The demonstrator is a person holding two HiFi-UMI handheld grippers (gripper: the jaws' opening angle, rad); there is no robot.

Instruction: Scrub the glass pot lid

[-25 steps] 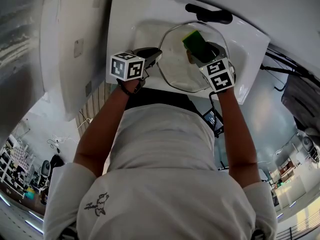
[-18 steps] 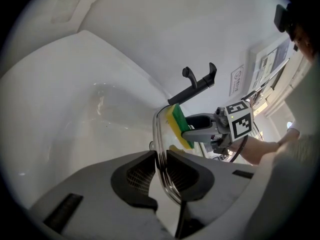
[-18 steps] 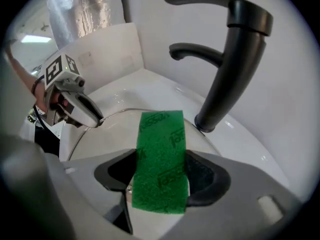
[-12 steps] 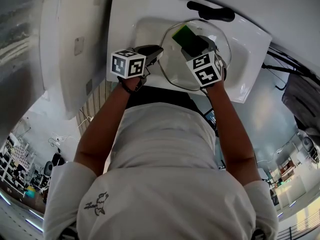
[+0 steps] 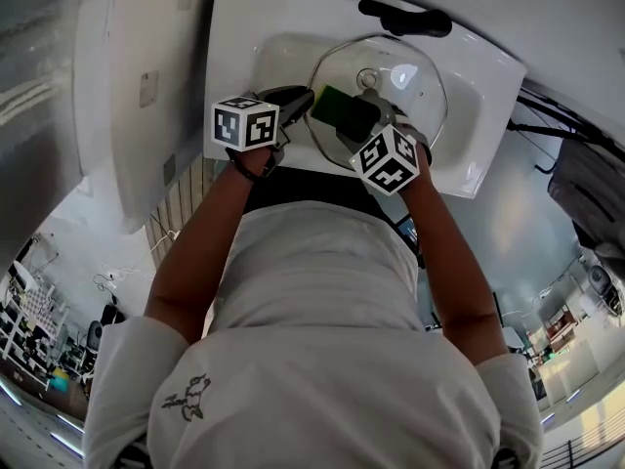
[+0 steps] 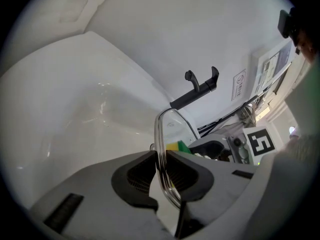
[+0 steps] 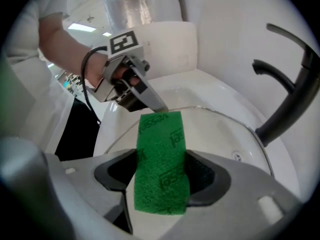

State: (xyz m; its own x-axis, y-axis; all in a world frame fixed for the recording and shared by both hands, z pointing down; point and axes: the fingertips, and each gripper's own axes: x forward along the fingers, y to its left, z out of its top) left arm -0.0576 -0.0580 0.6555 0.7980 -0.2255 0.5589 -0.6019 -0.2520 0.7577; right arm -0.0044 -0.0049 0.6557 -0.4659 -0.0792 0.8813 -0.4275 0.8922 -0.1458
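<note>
The white sink (image 5: 234,27) holds one thing in its bowl: the glass pot lid (image 5: 405,86). It sits over the middle of the bowl, in front of the black faucet (image 5: 405,18) at the sink's back edge. I cannot tell whether the lid rests on the bowl or hangs clear of it.

The left gripper (image 5: 298,96) reaches in over the sink's left side, angled gently downward. Its dark ribbed fingers (image 6: 135,176) are closed on the lid's rim, which runs edge-on between them in the left gripper view. The right gripper (image 5: 361,120) comes in over the sink's front edge and points more steeply down. Its fingers (image 7: 205,176) are clamped on a sponge (image 7: 162,159), whose free end lies against the left part of the lid, nearest the left gripper. Both of the person's forearms stretch out toward the sink, and each gripper's marker cube shows at the sink's front edge.

The lid is clear glass, round and slightly domed, with a bright metal band around its rim and a small knob (image 5: 368,78) at its centre. The sponge is a flat block with a rough green scouring face bearing faint printed letters, and a yellow layer (image 6: 175,146) beneath. The sink is smooth, glossy and white, and the faucet is a curved matte black.
</note>
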